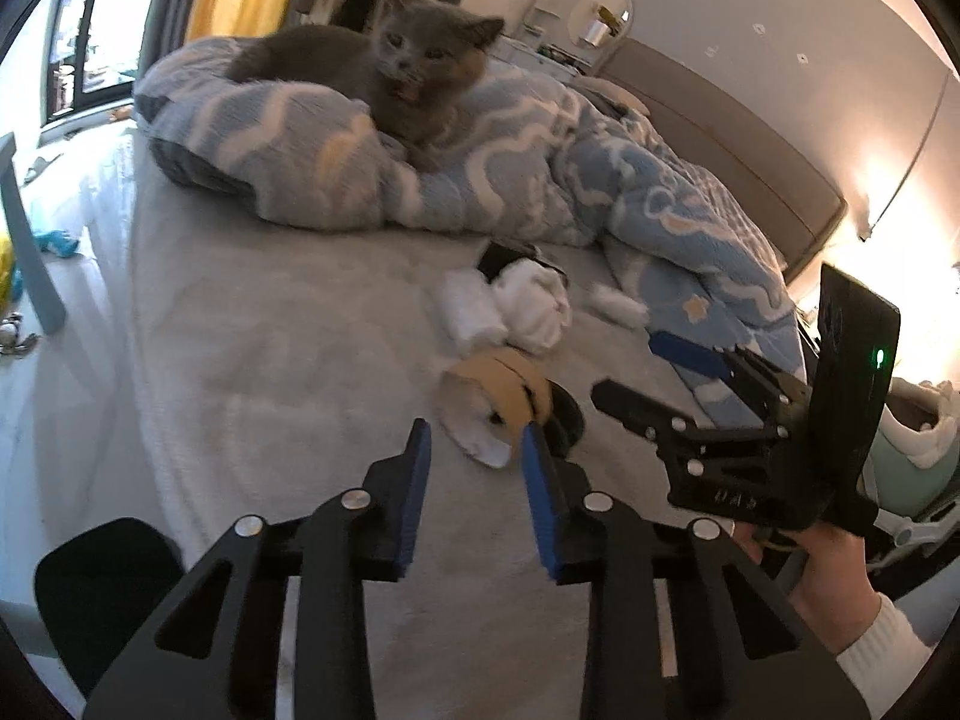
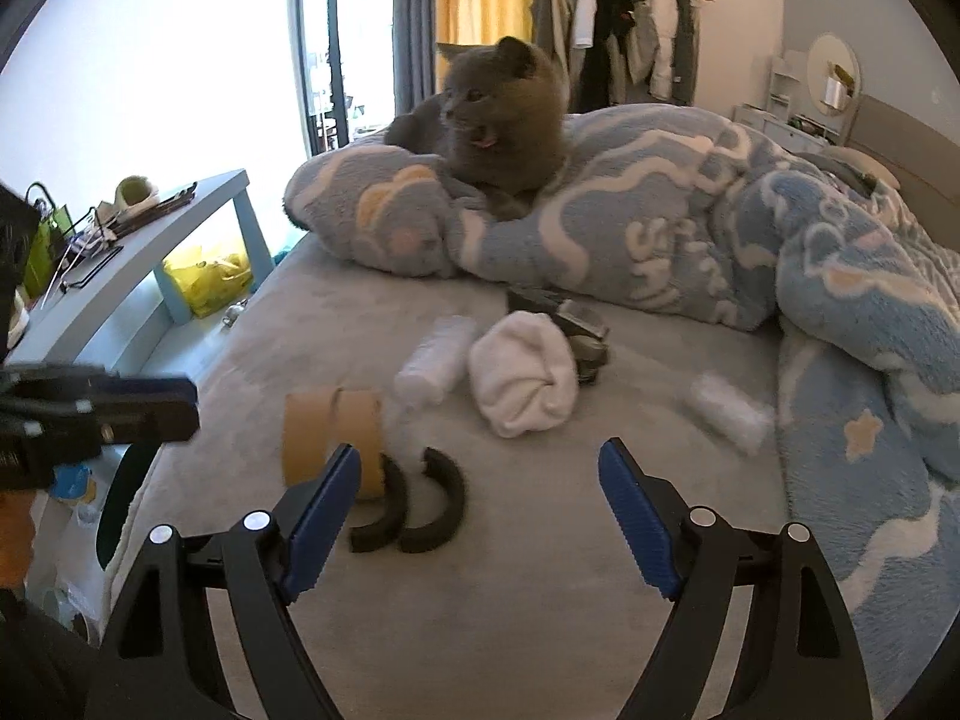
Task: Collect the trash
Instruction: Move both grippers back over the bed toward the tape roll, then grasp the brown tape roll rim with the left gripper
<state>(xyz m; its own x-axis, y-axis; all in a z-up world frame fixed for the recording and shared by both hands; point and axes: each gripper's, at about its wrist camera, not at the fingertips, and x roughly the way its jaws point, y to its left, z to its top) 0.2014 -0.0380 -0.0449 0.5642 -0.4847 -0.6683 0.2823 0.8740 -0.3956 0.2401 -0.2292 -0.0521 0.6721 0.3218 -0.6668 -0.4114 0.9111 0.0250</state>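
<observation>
The tape rolls [image 1: 501, 399] lie just ahead of my left claw [image 1: 474, 450], a little toward its right finger, whose tip sits right beside them; my right claw [image 2: 480, 486] has them off to its left, past its left finger. So I judge the left hand the nearer one for this pick. The rolls stand on edge, side by side, their round faces turned across my left claw's line, so a squeeze across their width looks the sensible way in.

My left claw is partly closed with nothing between its pads yet. My right claw [image 1: 654, 372] is spread wide and empty, hovering over the bed [image 2: 540, 570].

Counting what lies ahead: two tan tape rolls, two black curved pieces [image 2: 408, 510] just behind my right claw's left finger, three white wads [image 2: 522, 372] farther ahead, one dark object [image 2: 576, 330] partly hidden behind the biggest wad, and one grey cat [image 2: 492, 114] on the blanket [image 2: 690, 252] beyond.
</observation>
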